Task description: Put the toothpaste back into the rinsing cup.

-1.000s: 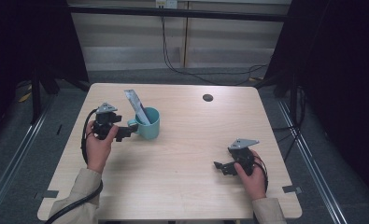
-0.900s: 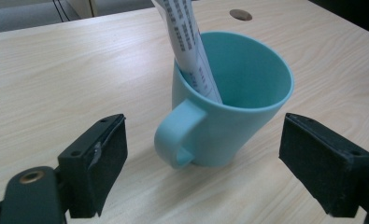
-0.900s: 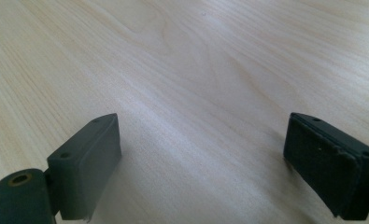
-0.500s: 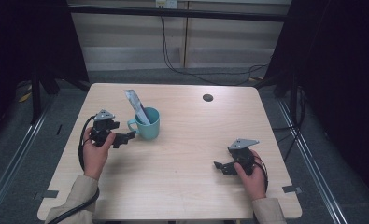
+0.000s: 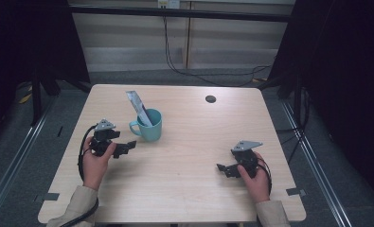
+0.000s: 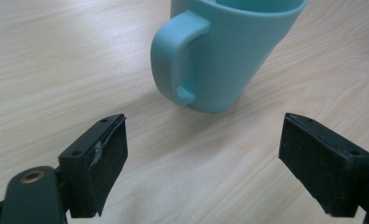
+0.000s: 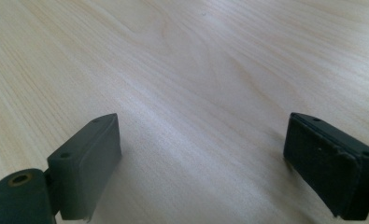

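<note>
A teal mug (image 5: 149, 126) stands upright on the wooden table (image 5: 194, 189), its handle turned to the left, and a silver sachet (image 5: 138, 106) leans out of it. My left gripper (image 5: 128, 147) is open, a short way left of and nearer than the mug; in the left gripper view the mug (image 6: 229, 51) and its handle sit just beyond the wide-apart jaws, untouched by them. My right gripper (image 5: 225, 169) rests low at the table's right front, open, with bare wood (image 7: 201, 84) between its jaws.
A small dark round hole (image 5: 210, 99) marks the table's far right part. Black cables trail from both grippers. Dark floor and metal rails flank the table, and a pale wall panel with hanging cables stands behind it.
My left gripper has drawn back toward the person and away from the mug, where it earlier sat close against the handle. The right gripper has stayed in place.
</note>
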Demonstrator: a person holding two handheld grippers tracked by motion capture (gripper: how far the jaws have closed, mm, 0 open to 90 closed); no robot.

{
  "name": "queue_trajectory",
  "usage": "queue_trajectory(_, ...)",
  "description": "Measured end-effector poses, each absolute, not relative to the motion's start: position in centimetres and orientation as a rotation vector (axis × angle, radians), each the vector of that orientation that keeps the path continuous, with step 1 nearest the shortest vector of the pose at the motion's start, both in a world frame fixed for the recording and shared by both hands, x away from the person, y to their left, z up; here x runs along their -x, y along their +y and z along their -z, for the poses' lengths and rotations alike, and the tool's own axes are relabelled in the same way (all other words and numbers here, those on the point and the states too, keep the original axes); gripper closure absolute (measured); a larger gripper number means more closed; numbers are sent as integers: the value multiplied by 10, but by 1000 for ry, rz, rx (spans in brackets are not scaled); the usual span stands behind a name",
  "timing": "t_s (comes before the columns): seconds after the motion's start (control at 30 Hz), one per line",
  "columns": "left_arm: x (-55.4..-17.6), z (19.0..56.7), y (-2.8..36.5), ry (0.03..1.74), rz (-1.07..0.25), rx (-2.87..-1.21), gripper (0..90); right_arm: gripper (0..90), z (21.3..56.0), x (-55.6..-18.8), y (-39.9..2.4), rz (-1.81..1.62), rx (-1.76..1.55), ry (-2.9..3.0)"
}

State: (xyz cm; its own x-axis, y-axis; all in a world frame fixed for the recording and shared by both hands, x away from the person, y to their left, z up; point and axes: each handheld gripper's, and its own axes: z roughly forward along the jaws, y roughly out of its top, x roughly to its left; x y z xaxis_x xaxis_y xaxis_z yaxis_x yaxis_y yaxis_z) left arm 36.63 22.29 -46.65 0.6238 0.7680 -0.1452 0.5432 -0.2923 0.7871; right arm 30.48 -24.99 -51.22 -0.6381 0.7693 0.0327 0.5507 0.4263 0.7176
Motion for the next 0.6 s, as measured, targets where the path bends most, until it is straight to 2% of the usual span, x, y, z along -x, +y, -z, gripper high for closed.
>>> queue_trajectory(0.6, -349, 488, 229, 1035, -325, -2029, 155, 105, 512, -305, -250, -1031, -1137, 2384)
